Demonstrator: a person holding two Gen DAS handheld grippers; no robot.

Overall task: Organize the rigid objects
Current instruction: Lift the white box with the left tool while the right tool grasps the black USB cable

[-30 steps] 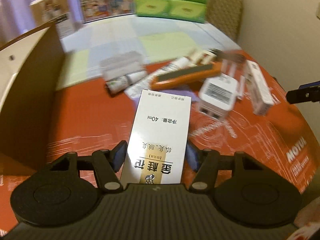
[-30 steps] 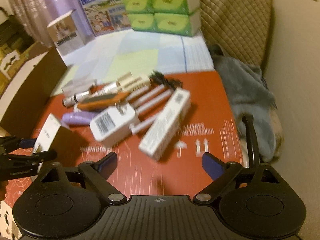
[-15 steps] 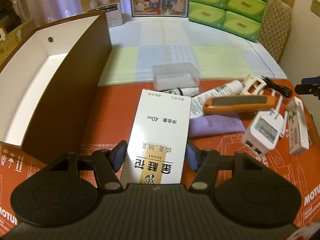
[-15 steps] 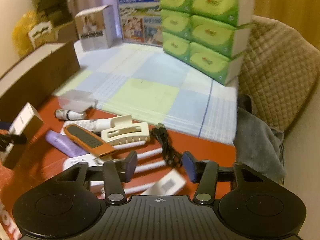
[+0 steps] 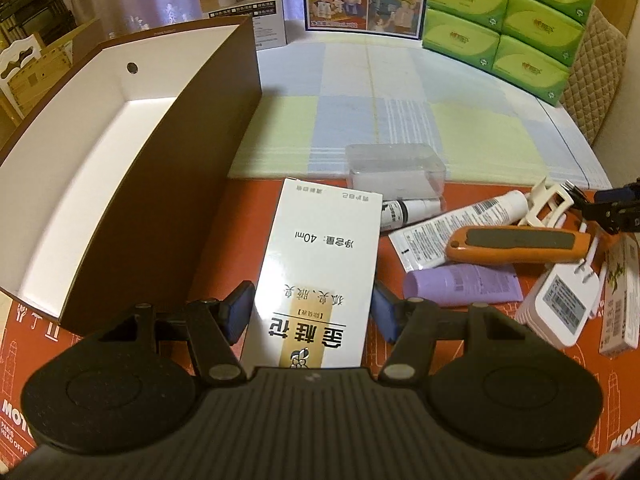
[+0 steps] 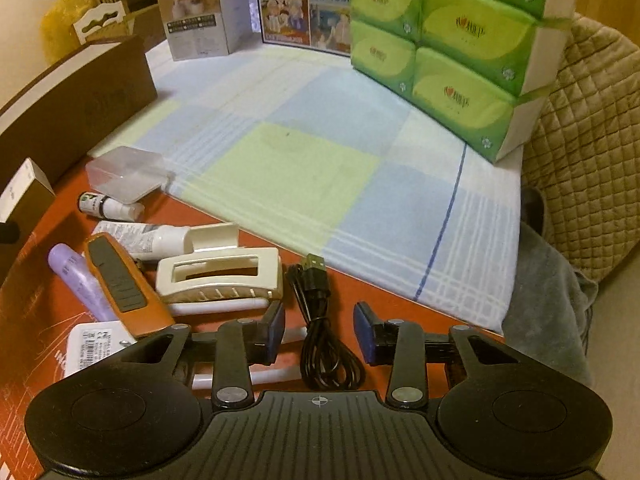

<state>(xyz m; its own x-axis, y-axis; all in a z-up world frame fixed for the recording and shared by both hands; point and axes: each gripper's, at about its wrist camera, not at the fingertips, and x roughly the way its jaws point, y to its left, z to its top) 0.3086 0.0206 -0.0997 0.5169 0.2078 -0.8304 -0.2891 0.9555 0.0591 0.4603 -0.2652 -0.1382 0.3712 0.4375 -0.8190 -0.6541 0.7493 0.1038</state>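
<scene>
My left gripper is shut on a white and gold carton printed 40ml, held above the orange surface just right of the open brown storage box. The carton also shows at the left edge of the right wrist view. My right gripper is open and empty, its fingers either side of a coiled black USB cable. Beside it lie a cream hair clip, an orange case, a purple tube and a white charger.
A clear plastic box, a small vial and a white tube lie at the checked cloth's edge. Green tissue packs and printed boxes stand at the back. A quilted chair with a grey cloth is on the right.
The left gripper has carried the carton left, bringing the brown box into view. The right gripper has moved forward over the pile and narrowed around the black cable.
</scene>
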